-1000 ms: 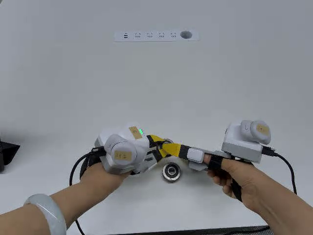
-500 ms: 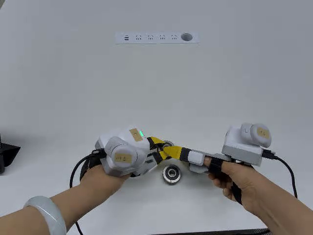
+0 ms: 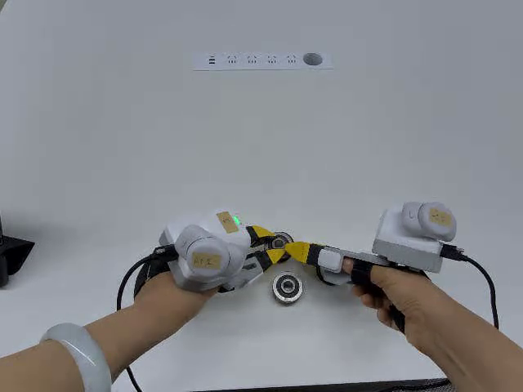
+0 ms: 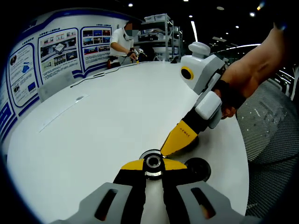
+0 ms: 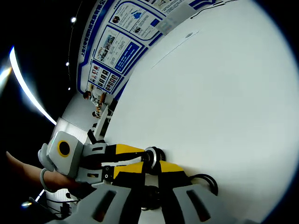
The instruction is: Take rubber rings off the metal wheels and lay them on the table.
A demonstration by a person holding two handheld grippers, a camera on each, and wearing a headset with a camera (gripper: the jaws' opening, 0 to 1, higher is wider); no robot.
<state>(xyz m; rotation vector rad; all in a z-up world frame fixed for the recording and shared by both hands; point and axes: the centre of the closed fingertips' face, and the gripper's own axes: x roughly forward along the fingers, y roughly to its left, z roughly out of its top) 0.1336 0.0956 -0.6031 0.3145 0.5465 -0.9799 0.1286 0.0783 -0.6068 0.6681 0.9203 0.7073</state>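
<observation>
Metal wheel (image 3: 280, 241) held between both grippers, just behind the second wheel (image 3: 287, 287) on the table (image 3: 343, 147).

Left gripper (image 4: 153, 164) closed tight on the held wheel, yellow tips clamped either side of it, just left of and behind the second wheel. Right gripper (image 3: 294, 249) reaching in from the right of that second wheel, yellow tips up against the held wheel's edge, right where the black rubber ring (image 4: 153, 152) sits. Jaws narrow, but impossible to tell whether pinching the ring or merely touching it. Second wheel flat on the table, dark ring on, clear of both grippers. Far beyond it, a white power strip (image 3: 261, 60). Off to its left, a black cable (image 3: 129, 282) trailing from the left gripper.
</observation>
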